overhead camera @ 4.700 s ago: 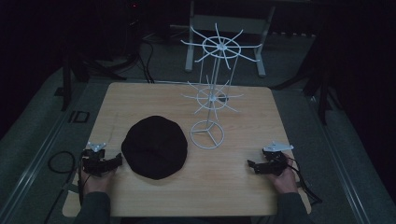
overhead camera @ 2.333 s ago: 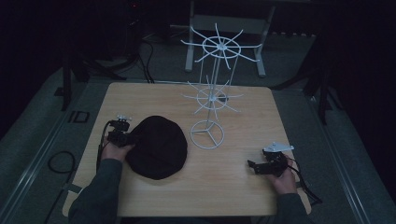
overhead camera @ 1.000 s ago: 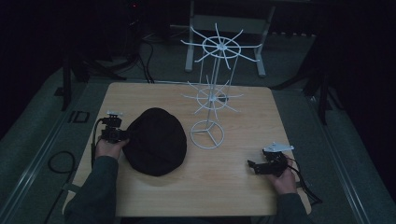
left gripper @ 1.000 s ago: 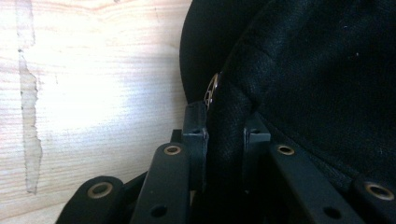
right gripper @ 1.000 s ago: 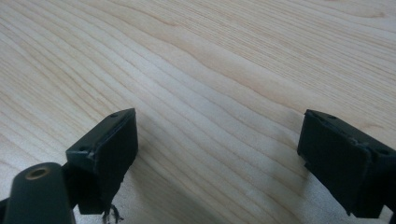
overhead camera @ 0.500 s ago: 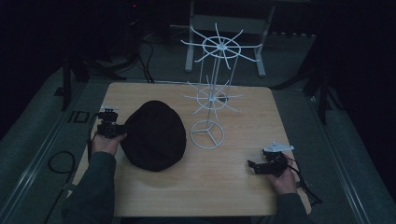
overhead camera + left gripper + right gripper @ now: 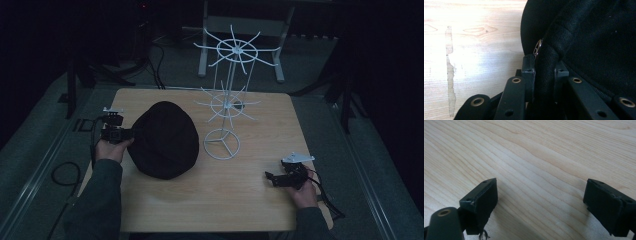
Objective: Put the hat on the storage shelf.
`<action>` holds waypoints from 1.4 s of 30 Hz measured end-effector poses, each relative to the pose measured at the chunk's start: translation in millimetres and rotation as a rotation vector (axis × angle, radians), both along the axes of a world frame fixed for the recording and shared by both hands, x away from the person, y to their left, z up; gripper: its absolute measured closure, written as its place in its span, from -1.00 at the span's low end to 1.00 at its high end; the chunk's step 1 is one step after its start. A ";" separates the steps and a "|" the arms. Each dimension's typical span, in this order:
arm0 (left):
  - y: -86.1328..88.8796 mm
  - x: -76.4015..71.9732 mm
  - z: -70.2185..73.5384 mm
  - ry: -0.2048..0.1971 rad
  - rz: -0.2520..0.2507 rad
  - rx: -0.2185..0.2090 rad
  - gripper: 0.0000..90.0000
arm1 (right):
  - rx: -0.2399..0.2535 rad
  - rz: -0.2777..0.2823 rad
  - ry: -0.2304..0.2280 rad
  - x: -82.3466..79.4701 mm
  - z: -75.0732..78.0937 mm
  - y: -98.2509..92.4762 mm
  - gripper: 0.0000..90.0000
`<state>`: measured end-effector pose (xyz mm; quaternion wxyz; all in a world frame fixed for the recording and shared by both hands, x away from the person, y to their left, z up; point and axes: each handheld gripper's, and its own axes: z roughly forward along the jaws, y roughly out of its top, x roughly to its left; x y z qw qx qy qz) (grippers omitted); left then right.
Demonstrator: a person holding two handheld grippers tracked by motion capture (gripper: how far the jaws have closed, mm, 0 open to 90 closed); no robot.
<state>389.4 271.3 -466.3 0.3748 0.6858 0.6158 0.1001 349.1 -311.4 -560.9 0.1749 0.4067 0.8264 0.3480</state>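
Note:
A black fabric hat lies on the left half of the wooden table, its left edge raised. My left gripper is shut on that edge of the hat; in the left gripper view both jaws pinch a thick fold of the black cloth, with a small metal eyelet just above them. A white wire display stand with spoked tiers rises right of the hat. My right gripper rests open near the table's front right, its jaws wide apart over bare wood.
The stand's round wire base sits close to the hat's right side. Beyond the table's far edge are dark floor, cables and a grey metal frame. A cable loop lies on the floor at left.
My left gripper reached the hat's left edge, closed on it and has lifted it, so the hat stands more tilted and has shifted slightly away. The right gripper has stayed put.

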 end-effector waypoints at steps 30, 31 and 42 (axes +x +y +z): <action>9.6 -3.3 16.7 -0.065 -0.006 -0.140 0.73 | 0.000 -0.003 0.000 -0.1 0.0 0.2 -0.73; 9.7 -3.5 18.1 -0.068 -0.004 -0.140 0.73 | 0.000 -0.003 0.000 -0.1 0.0 0.2 -0.73; 12.6 -4.8 28.6 -0.097 -0.009 -0.185 0.73 | 0.000 -0.003 0.000 -0.1 0.0 0.2 -0.73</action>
